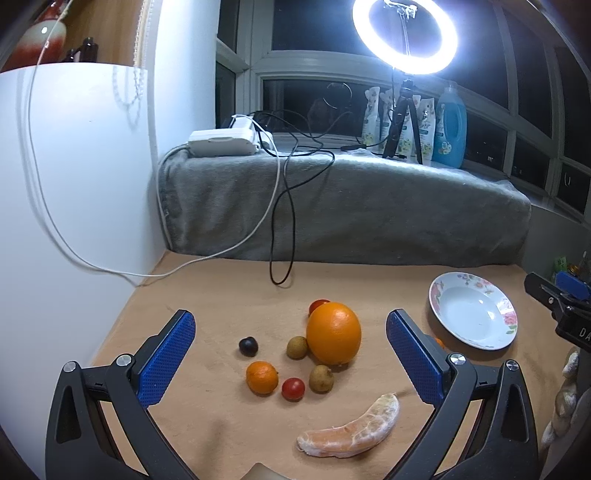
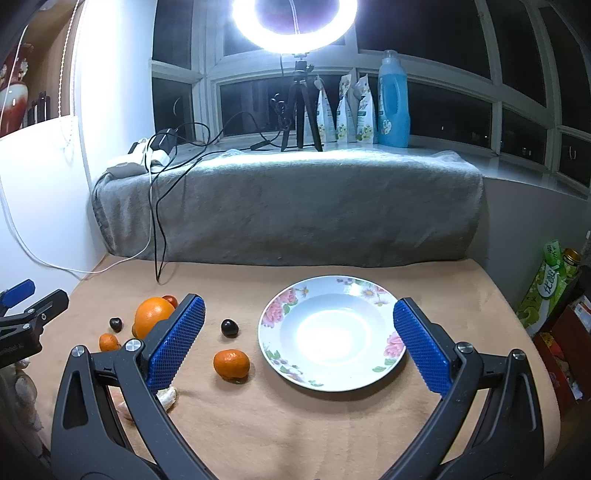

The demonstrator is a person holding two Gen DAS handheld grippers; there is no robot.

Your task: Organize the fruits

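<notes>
Nearest our left wrist camera lies the peeled citrus segment (image 1: 351, 430), a curved wedge whose long axis runs low-left to upper-right, sitting between the blue pads of our left gripper (image 1: 291, 358), which is spread wide and holds nothing. Just beyond it, still between the fingers, we see a small mandarin (image 1: 262, 377), a cherry tomato (image 1: 293, 388), two brown longans, a dark grape (image 1: 248, 346) and the large orange (image 1: 333, 333). Our right gripper (image 2: 299, 336), equally wide and empty, frames the floral plate (image 2: 275, 314), with another mandarin (image 2: 231, 364) and a dark grape (image 2: 229, 328) left of the plate. Everything rests on a tan cloth-covered table (image 2: 295, 424) beside a grey blanket (image 2: 295, 214), under a ring light (image 1: 404, 35) by dark windows.
</notes>
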